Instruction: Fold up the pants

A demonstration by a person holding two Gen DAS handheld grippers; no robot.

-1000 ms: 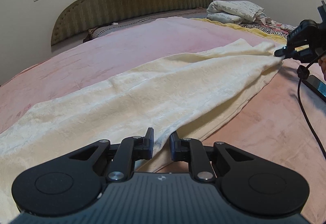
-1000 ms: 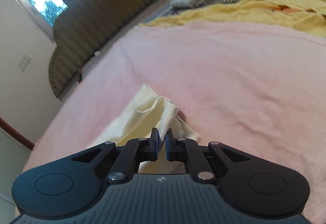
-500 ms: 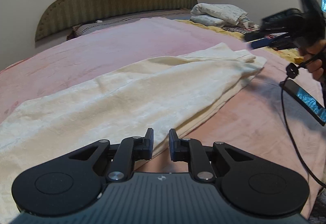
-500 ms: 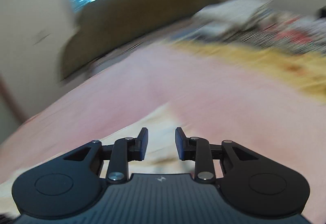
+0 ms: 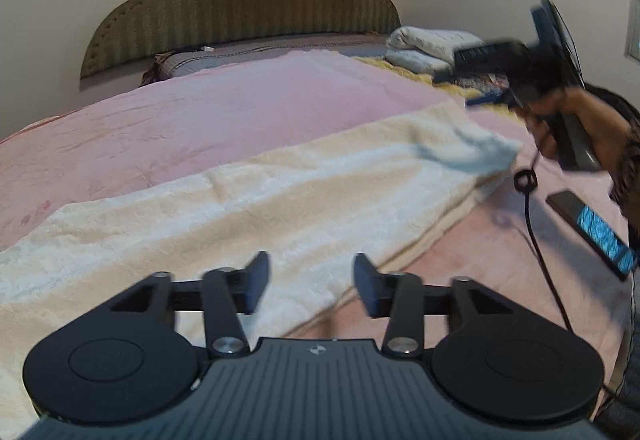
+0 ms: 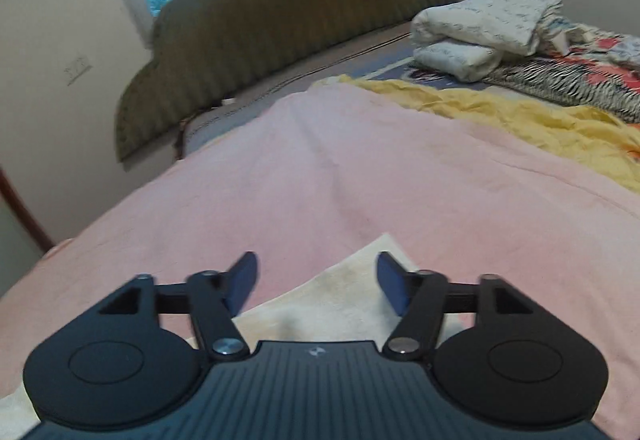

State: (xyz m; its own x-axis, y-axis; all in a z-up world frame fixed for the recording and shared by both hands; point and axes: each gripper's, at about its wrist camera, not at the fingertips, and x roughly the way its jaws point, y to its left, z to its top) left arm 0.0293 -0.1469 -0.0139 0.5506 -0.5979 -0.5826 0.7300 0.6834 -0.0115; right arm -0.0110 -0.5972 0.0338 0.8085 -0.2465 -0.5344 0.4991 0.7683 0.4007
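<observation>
Cream-coloured pants (image 5: 280, 200) lie stretched in a long band across the pink bedspread (image 5: 200, 112), running from lower left to upper right. My left gripper (image 5: 310, 280) hovers just above their near edge; its jaws are opening and nothing is pinched between them. In the right wrist view my right gripper (image 6: 316, 280) is above the far end of the pants (image 6: 344, 292), its jaws also opening with the cloth lying loose below. The right gripper (image 5: 472, 80) shows blurred at the upper right of the left wrist view, held by a hand (image 5: 576, 112).
A phone (image 5: 592, 228) with a lit screen and a black cable (image 5: 536, 224) lie on the bedspread at the right. Folded bedding (image 6: 480, 32), a yellow sheet (image 6: 520, 116) and patterned clothes (image 6: 580, 68) pile up beyond. A padded headboard (image 5: 240, 8) backs the bed.
Both grippers have let go of the pants and spread their jaws. The right gripper lifted away from the pants' end, which dropped onto the bed. The left gripper rose slightly.
</observation>
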